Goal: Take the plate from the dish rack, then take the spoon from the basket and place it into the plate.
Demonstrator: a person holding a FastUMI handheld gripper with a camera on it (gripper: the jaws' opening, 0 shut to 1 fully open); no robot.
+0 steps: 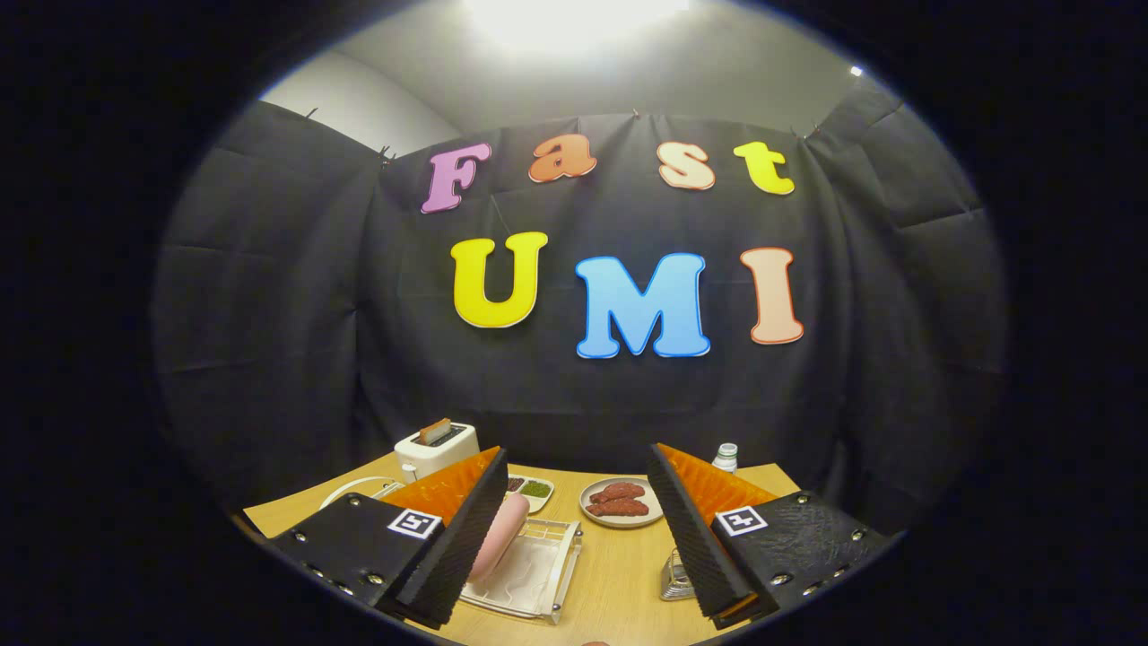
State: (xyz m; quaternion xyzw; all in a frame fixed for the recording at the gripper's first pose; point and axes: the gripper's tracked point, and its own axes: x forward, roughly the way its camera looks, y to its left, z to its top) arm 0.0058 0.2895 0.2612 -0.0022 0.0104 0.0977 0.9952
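Note:
My gripper [577, 451] is open and held above the wooden table [619, 583], with nothing between its fingers. A pink plate [504, 536] stands on edge in the white dish rack [534, 574], right against the inner side of the left finger. Beside the inner edge of the right finger sits a small metal basket [674, 576], partly hidden by that finger. What is inside the basket is too small to make out.
Beyond the fingers stand a white toaster [437, 446] with a slice of toast, a small dish of greens [534, 490], a plate of reddish meat pieces [621, 501] and a bottle [726, 457]. A white round rim [352, 489] lies left of the left finger.

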